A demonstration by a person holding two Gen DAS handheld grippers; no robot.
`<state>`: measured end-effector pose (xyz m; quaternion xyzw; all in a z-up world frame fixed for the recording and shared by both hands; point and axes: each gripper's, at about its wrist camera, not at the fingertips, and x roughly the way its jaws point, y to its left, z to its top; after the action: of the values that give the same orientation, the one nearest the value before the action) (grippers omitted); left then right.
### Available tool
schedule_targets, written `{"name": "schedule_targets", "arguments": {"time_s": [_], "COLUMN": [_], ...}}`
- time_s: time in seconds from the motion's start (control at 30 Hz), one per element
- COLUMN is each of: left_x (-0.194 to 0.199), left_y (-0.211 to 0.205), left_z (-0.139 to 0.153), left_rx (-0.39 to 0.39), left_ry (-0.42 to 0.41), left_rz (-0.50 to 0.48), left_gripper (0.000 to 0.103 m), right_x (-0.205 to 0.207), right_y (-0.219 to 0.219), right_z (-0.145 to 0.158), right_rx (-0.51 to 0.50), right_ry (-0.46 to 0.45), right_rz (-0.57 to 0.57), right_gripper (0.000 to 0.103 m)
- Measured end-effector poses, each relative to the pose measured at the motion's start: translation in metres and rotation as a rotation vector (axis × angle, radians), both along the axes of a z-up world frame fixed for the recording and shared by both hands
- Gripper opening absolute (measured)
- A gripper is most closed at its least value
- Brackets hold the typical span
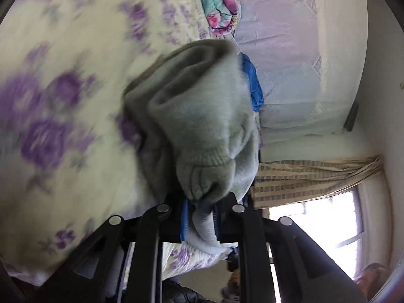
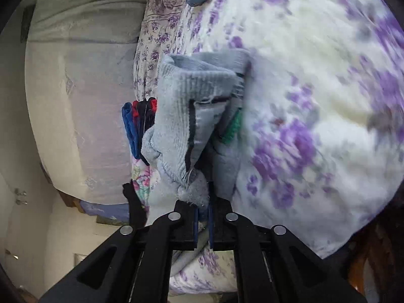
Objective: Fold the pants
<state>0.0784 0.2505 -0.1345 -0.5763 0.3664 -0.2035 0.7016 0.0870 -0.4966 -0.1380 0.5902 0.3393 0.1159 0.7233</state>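
Two grippers each have a pinch of the grey pants (image 1: 202, 116), which hang bunched in the air above the bed (image 1: 63, 50) with its purple-flowered cover, not spread on it. In the left wrist view the left gripper (image 1: 200, 217) has its blue-padded jaws drawn close on a thick wad of the soft cloth, apparently at a ribbed cuff or hem, and the rest of the garment bulges up in front of the lens. In the right wrist view the right gripper (image 2: 203, 217) clamps a frayed grey edge, and above it the pants (image 2: 199, 116) show a ribbed band with a dark line and a patch of green. The bed cover is smeared with blur in both views, which suggests the garment is being carried or swung. This looks like an early step: the pants lifted by two points to be shaken out or laid flat, with no tidy fold visible. The next move, as I judge it, calls for drawing the two grips apart to stretch the cloth, then lowering it evenly onto the cover so it lands without creases. Folded clothes (image 2: 139, 126) in blue and red lie beyond.
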Motion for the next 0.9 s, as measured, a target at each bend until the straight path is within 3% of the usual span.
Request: {"name": "schedule_targets", "arguments": {"time_s": [0.07,0.23,0.33,0.43,0.53,0.6,0.63,0.7,0.73,0.77,0.8,0.9], "left_x": [-0.006,-0.009,-0.013,-0.021,-0.038,-0.050,-0.051,-0.053,-0.049,-0.042,-0.035,-0.008], "left_y": [-0.001,-0.014,-0.015,-0.011,-0.009,-0.016,-0.021,-0.042,-0.059,-0.078,-0.094,-0.162], "left_z": [0.007,0.037,0.038,0.034,0.054,0.081,0.092,0.114,0.123,0.130,0.133,0.136], "left_rx": [0.025,0.194,0.211,0.225,0.340,0.426,0.443,0.483,0.498,0.507,0.509,0.510], "left_ry": [-0.025,-0.056,-0.047,-0.022,-0.045,-0.107,-0.138,-0.213,-0.249,-0.276,-0.298,-0.355], "left_rz": [0.009,-0.009,-0.012,-0.002,0.027,0.025,0.013,-0.032,-0.075,-0.121,-0.167,-0.330], "left_gripper": [0.015,0.017,0.018,0.018,0.018,0.018,0.019,0.038,0.054,0.063,0.063,0.063], "right_x": [-0.002,0.005,0.008,0.006,-0.003,-0.014,-0.018,-0.024,-0.022,-0.015,-0.003,0.039], "right_y": [0.001,0.007,0.002,-0.004,-0.005,-0.006,-0.004,0.003,0.012,0.023,0.041,0.090], "right_z": [0.008,0.041,0.025,-0.001,0.018,0.041,0.055,0.082,0.094,0.102,0.109,0.120], "right_rx": [-0.029,-0.130,-0.135,-0.044,-0.109,-0.203,-0.258,-0.339,-0.357,-0.354,-0.331,-0.278], "right_ry": [-0.016,-0.090,-0.034,0.002,-0.018,-0.044,-0.074,-0.152,-0.193,-0.224,-0.258,-0.324], "right_rz": [0.008,0.042,0.038,0.044,0.060,0.032,0.013,0.006,0.022,0.054,0.112,0.232], "right_gripper": [0.009,0.009,0.009,0.008,0.023,0.045,0.048,0.050,0.051,0.058,0.065,0.070]}}
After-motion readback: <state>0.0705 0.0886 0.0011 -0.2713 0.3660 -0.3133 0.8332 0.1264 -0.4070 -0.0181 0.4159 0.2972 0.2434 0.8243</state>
